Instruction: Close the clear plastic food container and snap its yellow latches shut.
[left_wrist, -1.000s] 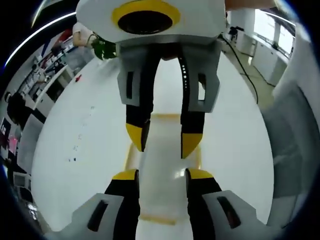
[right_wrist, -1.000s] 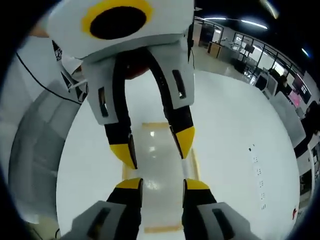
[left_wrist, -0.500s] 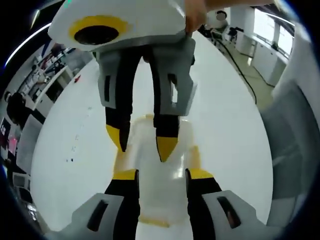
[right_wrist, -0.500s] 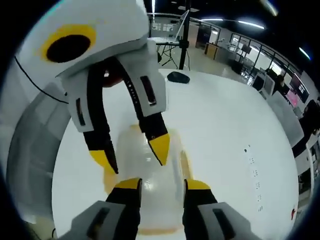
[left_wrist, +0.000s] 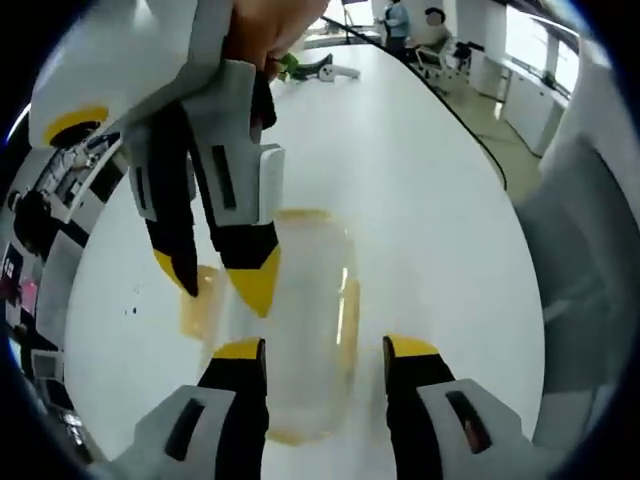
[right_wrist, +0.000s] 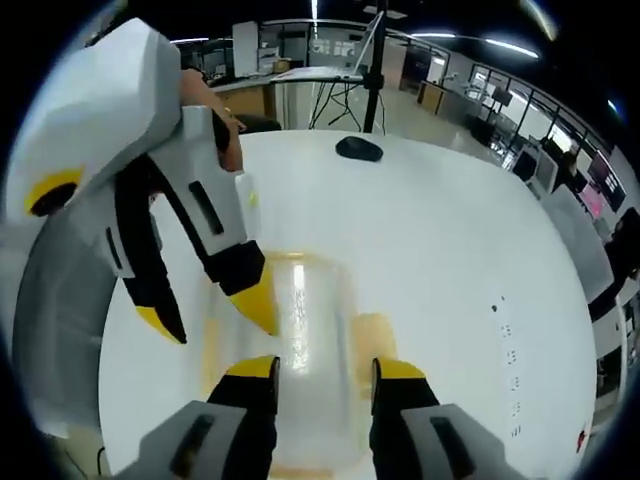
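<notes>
container (left_wrist: 300, 320) crowded by both tools, bare white table (left_wrist: 440, 220) around

A broad white tabletop (right_wrist: 450, 270) sits in an open office. Behind it stand desks with monitors (right_wrist: 520, 160), a dark tripod stand (right_wrist: 372, 70) and glass partitions, under ceiling strip lights (right_wrist: 505, 47).

The clear plastic food container (left_wrist: 300, 320) lies flat on the white counter (left_wrist: 430, 220), lid on, with yellow latches (left_wrist: 347, 315) along its sides.

Both views close above, facing opposite ways, sharing container (left_wrist: 300, 320) on table (right_wrist: 450, 260)
</notes>
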